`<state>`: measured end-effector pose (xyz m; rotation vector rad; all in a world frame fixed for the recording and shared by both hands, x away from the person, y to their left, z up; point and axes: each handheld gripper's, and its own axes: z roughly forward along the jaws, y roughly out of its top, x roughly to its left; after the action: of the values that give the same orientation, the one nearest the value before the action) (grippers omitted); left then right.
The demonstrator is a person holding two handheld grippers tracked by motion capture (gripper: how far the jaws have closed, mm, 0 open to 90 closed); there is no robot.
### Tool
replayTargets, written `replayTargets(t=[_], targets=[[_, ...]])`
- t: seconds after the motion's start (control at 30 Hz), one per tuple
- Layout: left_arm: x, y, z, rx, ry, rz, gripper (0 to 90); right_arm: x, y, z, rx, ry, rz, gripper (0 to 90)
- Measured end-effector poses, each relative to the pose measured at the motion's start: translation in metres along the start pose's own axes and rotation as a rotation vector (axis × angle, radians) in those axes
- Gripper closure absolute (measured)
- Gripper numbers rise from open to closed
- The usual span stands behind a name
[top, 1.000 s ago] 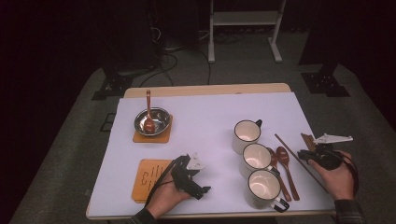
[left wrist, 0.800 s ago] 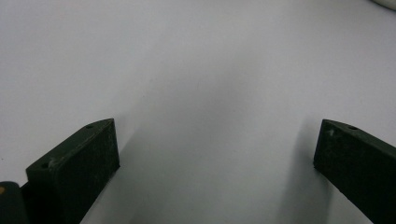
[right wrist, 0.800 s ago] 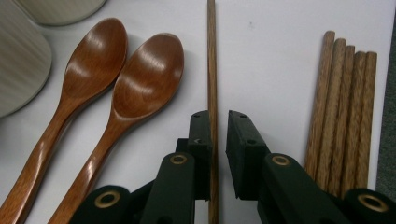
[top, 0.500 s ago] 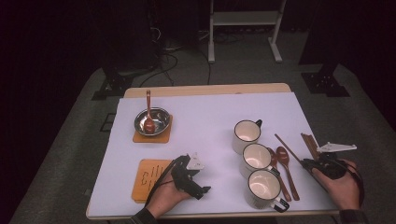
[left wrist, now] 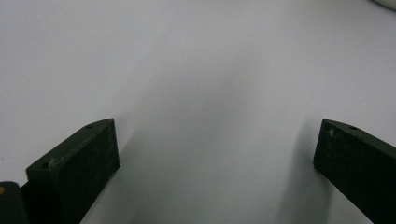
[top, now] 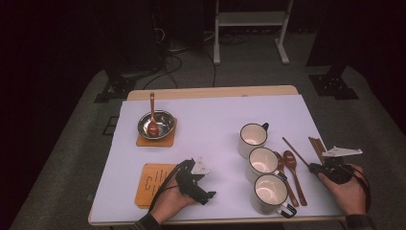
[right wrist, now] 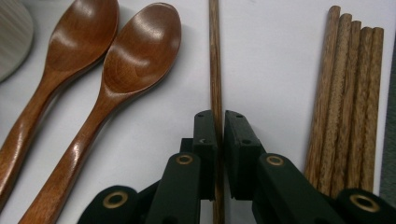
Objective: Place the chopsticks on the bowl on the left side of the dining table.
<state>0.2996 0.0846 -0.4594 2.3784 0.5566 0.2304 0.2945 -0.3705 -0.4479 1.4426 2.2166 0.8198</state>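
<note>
White sheeting covers the table (top: 210,120), with dark floor all round. Over near its right edge, the right gripper (right wrist: 219,123) has just been closing its jaws and now pinches a single chopstick (right wrist: 215,56), which lies flat and runs straight ahead of the jaws. Just to the right of the gripper lies a bundle of chopsticks (right wrist: 350,93), close but apart from the held one. To its left lie two spoons (right wrist: 140,51) side by side, and beyond them three mugs (top: 262,160) in a row, all seemingly empty. That leaves little free room on either side of the jaws. The left gripper (left wrist: 215,154) rests near the front edge, jaws wide over bare sheet, a mat (top: 151,184) at its left. Far ahead of it, a bowl (top: 165,122) on a second mat holds a spoon.
</note>
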Motion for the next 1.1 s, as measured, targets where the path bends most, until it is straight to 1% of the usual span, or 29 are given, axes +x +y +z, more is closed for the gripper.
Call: replayTargets(t=[0.03,0.1,0.23,0.47,0.53,0.93,1.1], targets=[[0.0,0.0,0.0,0.0,0.0,0.0,0.0,0.002,0.001,0.0,0.006,-0.01,-0.005,83.6],[0.0,0.0,0.0,0.0,0.0,0.0,0.0,0.002,0.001,0.0,0.007,-0.015,-0.001,84.5],[0.0,0.0,0.0,0.0,0.0,0.0,0.0,0.0,0.0,0.0,-0.001,-0.001,0.027,84.6],[0.0,0.0,0.0,0.0,0.0,0.0,0.0,-0.001,0.0,0.0,-0.006,0.009,0.045,84.8],[0.0,0.0,0.0,0.0,0.0,0.0,0.0,-0.002,0.001,-0.001,-0.007,0.007,0.041,84.8],[0.0,0.0,0.0,0.0,0.0,0.0,0.0,-0.006,0.007,-0.007,-0.033,0.025,0.071,84.7],[0.0,0.0,0.0,0.0,0.0,0.0,0.0,-0.009,0.011,-0.01,-0.042,0.034,0.074,84.7]])
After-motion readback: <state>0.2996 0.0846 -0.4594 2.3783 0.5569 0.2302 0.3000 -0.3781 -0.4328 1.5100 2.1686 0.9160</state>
